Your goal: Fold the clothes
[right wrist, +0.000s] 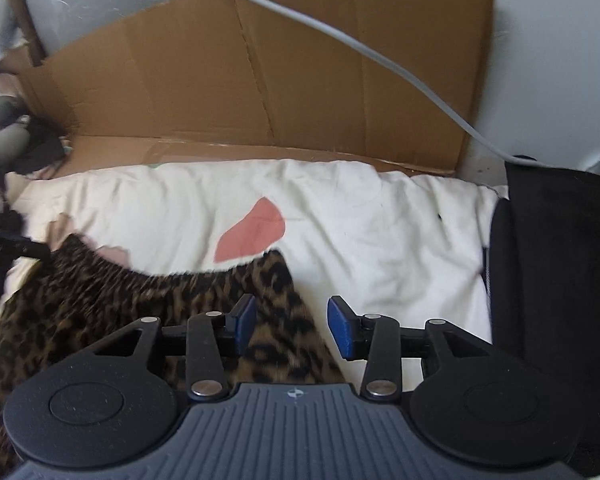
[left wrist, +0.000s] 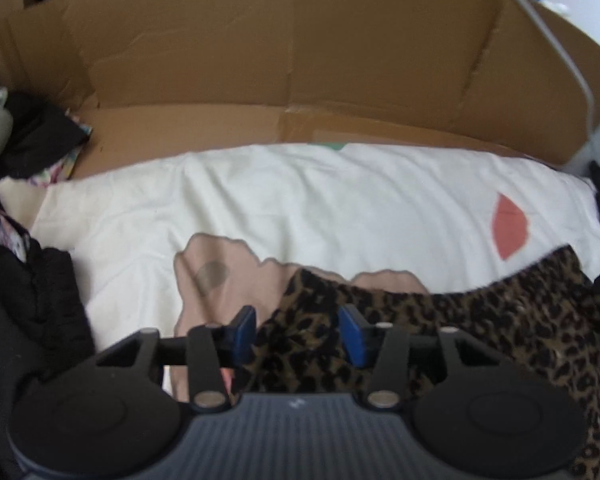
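Left wrist: left gripper [left wrist: 298, 330] spread over leopard-print garment [left wrist: 480, 332] lying on white sheet [left wrist: 300, 200]; black clothes [left wrist: 24, 304] alongside. No legible writing.

Right wrist: right gripper [right wrist: 292, 328] spread above garment's edge; grey cable [right wrist: 360, 52] across cardboard [right wrist: 180, 80].

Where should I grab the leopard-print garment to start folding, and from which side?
Judging by its pose, take the leopard-print garment at the top corners of its gathered band: left gripper at the left corner, right gripper at the right, both coming from the near side, since it lies flat on the white sheet.

Looking forward and down, close over a white sheet [left wrist: 340, 200], sharing leopard-print cloth [right wrist: 80, 312] and cardboard [left wrist: 280, 60].
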A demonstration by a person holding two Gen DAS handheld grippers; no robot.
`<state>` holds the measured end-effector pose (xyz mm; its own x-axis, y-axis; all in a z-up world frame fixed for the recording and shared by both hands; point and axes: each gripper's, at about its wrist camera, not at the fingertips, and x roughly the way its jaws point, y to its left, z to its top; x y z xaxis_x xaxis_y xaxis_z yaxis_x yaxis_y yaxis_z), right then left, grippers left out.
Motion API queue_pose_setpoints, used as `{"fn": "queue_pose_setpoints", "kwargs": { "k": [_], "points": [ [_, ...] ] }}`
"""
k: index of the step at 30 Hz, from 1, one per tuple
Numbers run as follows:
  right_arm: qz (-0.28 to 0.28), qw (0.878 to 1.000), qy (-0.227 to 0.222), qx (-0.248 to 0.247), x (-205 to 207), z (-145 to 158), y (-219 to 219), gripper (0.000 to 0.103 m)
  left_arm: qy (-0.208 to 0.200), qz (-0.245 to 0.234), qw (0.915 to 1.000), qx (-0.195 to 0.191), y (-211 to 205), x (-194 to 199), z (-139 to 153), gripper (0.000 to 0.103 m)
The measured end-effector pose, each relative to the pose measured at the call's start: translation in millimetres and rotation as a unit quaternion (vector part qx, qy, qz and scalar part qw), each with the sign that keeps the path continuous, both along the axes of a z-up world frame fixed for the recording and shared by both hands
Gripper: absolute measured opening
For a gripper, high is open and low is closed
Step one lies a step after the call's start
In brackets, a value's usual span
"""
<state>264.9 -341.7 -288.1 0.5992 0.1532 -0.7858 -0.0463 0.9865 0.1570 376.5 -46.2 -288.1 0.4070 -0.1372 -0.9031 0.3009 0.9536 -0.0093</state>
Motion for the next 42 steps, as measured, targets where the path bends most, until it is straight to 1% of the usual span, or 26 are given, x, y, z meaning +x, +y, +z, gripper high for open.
{"fn": "queue_pose_setpoints", "kwargs": {
  "k": [4, 7, 10, 13, 15, 18, 27, 31, 36, 38, 40, 42],
  "points": [
    [0.003, 1.000, -0.017, 0.023, -32.7, 8.6, -16.0, 0.047, -0.013, -0.008, 0.9999, -0.005, 4.1, -13.0, 19.4, 0.050],
    [0.002, 0.999, -0.018, 0.035, -49.5, 10.5, -22.8, 0.047, -0.023, -0.014, 0.9996, -0.008, 7.3, -22.8, 33.9, 0.050],
    [0.010, 0.999, -0.010, 0.030, -63.0, 13.9, -24.3, 0.047, -0.033, -0.020, 0.9992, -0.012, 10.6, -32.7, 48.1, 0.050],
    [0.018, 0.999, -0.002, 0.028, -75.1, 20.9, -25.9, 0.047, -0.036, -0.014, 0.9992, -0.013, 18.2, -45.3, 56.5, 0.050],
    [0.027, 0.999, -0.007, 0.023, -84.3, 28.1, -27.5, 0.047, -0.038, -0.010, 0.9991, -0.014, 23.2, -53.7, 62.2, 0.050],
    [0.028, 0.999, -0.018, 0.008, -99.7, 39.5, -32.5, 0.047, -0.040, -0.005, 0.9991, -0.014, 30.8, -66.4, 70.6, 0.050],
    [-0.020, 0.999, -0.037, 0.017, -147.5, 76.7, -61.2, 0.047, -0.048, 0.012, 0.9986, -0.018, 53.5, -104.5, 96.0, 0.050],
    [-0.035, 0.999, -0.032, 0.026, -166.4, 88.3, -69.0, 0.047, -0.046, 0.001, 0.9985, -0.030, 64.4, -128.3, 110.9, 0.051],
    [-0.045, 0.999, -0.006, 0.020, -192.9, 87.7, -71.6, 0.047, -0.045, -0.001, 0.9984, -0.035, 78.3, -159.4, 117.2, 0.052],
    [-0.048, 0.999, 0.002, 0.025, -203.6, 85.3, -72.2, 0.047, -0.039, 0.006, 0.9983, -0.042, 84.1, -173.8, 118.0, 0.052],
    [-0.047, 0.998, 0.002, 0.038, -211.7, 78.1, -73.6, 0.047, -0.030, 0.031, 0.9969, -0.066, 90.9, -187.5, 119.6, 0.052],
    [-0.050, 0.998, 0.010, 0.036, -218.0, 65.0, -74.0, 0.047, -0.026, 0.032, 0.9951, -0.090, 91.6, -201.2, 120.2, 0.052]
  ]
}}
